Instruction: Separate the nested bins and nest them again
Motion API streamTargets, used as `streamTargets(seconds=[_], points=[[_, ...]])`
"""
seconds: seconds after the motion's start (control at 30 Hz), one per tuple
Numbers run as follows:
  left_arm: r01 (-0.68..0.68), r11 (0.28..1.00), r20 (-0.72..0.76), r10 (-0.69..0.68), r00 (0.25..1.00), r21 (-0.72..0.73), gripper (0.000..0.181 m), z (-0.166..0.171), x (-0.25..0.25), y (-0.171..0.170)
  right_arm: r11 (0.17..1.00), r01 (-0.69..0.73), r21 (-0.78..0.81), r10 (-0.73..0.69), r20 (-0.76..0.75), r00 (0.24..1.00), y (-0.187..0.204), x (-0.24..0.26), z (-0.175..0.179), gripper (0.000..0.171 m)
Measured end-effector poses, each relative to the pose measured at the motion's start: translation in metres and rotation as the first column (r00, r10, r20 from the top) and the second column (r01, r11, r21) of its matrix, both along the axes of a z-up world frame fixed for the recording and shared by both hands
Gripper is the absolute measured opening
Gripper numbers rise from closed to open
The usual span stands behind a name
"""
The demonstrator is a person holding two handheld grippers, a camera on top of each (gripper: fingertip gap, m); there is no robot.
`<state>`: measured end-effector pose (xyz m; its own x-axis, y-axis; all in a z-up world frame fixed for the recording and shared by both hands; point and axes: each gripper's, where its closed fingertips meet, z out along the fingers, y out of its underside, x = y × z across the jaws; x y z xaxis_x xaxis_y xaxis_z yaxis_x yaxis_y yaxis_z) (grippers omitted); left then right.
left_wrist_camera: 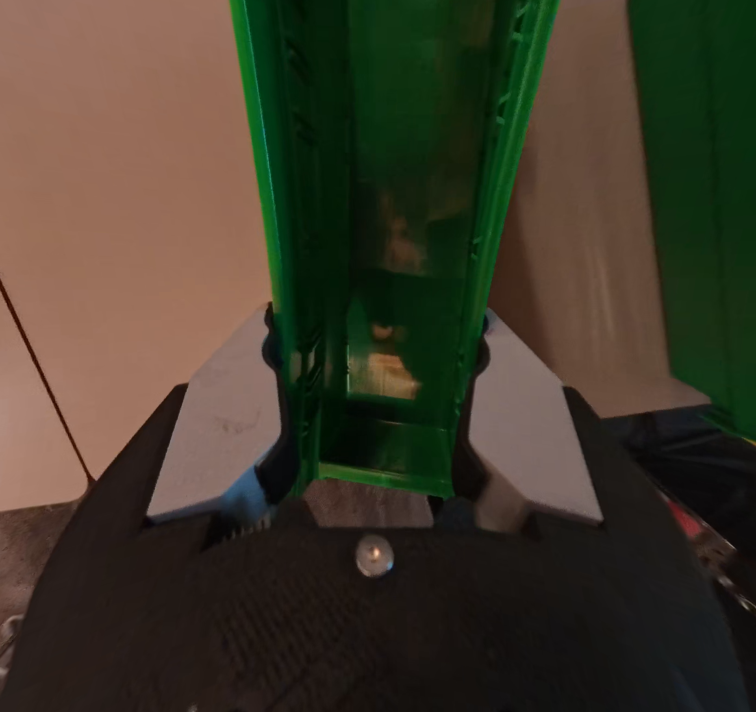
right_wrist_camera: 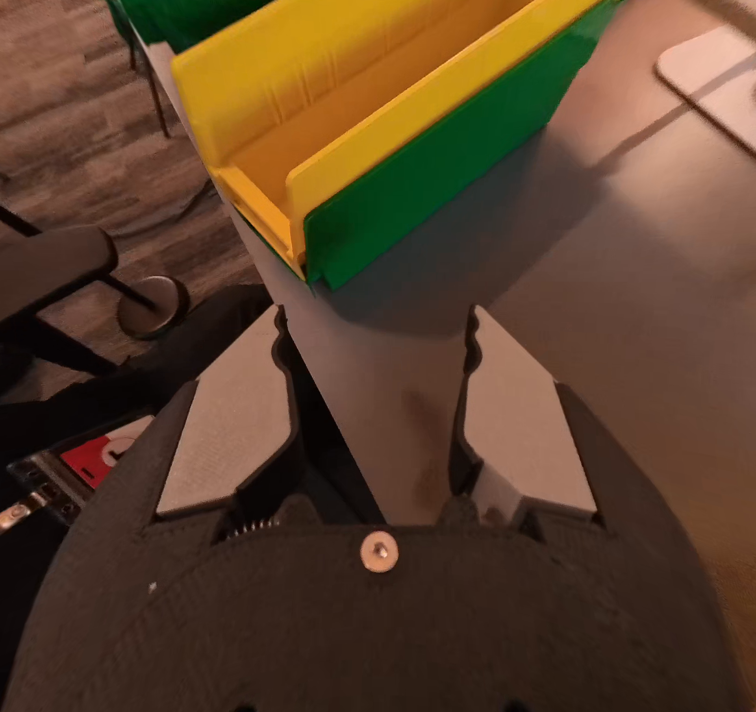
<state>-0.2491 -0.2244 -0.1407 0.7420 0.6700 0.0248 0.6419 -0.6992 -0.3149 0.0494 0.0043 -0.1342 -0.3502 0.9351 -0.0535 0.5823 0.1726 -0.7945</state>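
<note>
Left wrist view: we clamp our left gripper (left_wrist_camera: 378, 402) across a lifted green bin (left_wrist_camera: 392, 160) to carry it. Our right gripper (right_wrist_camera: 378, 369) hangs parted and empty near the yellow bin (right_wrist_camera: 368, 91) nested in another green bin (right_wrist_camera: 442, 185), presumably to grasp.

Right tool (right_wrist_camera: 376, 320) open over table (right_wrist_camera: 613, 324), yellow bin (right_wrist_camera: 368, 79) nested in green bin (right_wrist_camera: 429, 185)

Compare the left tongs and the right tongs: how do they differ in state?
The left tongs are shut on the green bin, its walls between the fingers; the right tongs are open and hold nothing. The left grips its bin; the right is short of the nested yellow bin. Both have grey fingers with black pads.
</note>
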Motion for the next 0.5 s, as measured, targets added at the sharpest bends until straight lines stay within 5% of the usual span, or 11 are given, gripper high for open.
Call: streamTargets(seconds=[0.2,0.33,0.5], points=[[-0.007,0.982,0.059,-0.005,0.998,0.19,0.101,0.053,0.016,0.025,0.996,0.072,-0.045,-0.071,0.026,0.997,-0.011,-0.03,-0.023,0.074],[0.053,0.961,0.047,-0.068,0.997,0.272,0.1,0.092,0.037,0.048,0.995,0.052,-0.08,-0.046,0.072,0.996,-0.035,-0.039,-0.039,0.03],[0.18,0.92,0.01,-0.196,0.981,0.348,0.101,0.132,0.078,0.081,0.992,-0.093,-0.089,0.101,0.087,0.991,-0.073,-0.038,-0.051,0.07]])
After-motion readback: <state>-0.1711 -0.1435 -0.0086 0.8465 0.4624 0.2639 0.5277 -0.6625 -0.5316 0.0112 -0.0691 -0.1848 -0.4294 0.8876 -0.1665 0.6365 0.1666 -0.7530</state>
